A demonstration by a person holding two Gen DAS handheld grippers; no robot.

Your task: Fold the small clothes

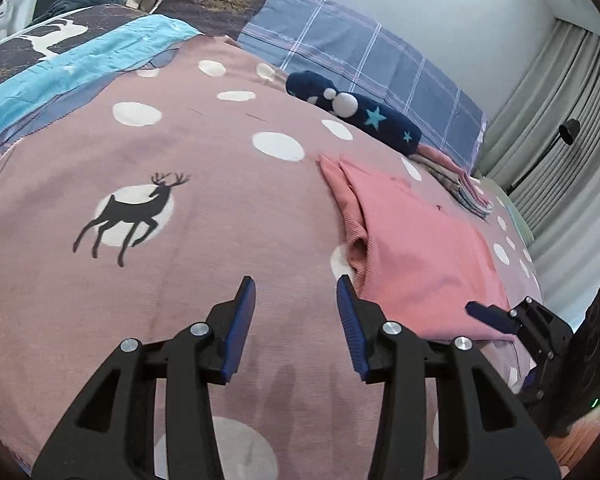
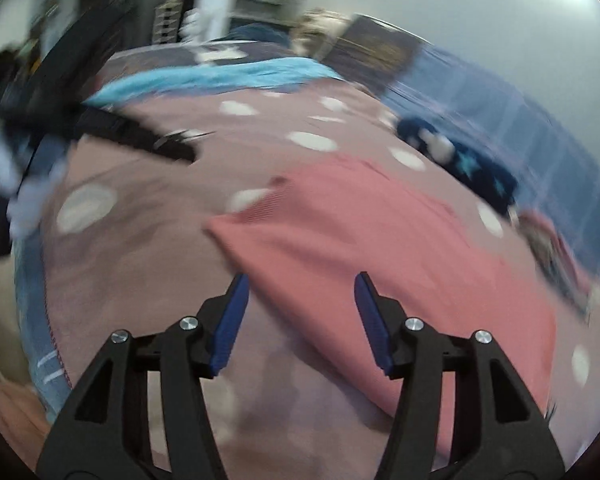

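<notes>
Left wrist view shows the pink garment point(image 1: 416, 256) lying folded on the bedspread point(image 1: 188, 152), right of the left gripper point(image 1: 296, 308), whose fingers stand apart and empty. The right gripper point(image 2: 300, 312) is likewise spread, holding nothing, over the garment's near edge. The cloth looks light, limp, easily wrinkled; pinch a corner or the ribbed hem. Soft bed; pillow point(image 1: 360, 72), curtains point(image 1: 560, 120) behind.

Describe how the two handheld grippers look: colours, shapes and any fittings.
The left gripper and right gripper match: black angular plastic linkage arms with triangular cutouts, silver round pivot bolts, and flat ribbed blue pads on the fingers. No cables or sleeves are visible.
</notes>
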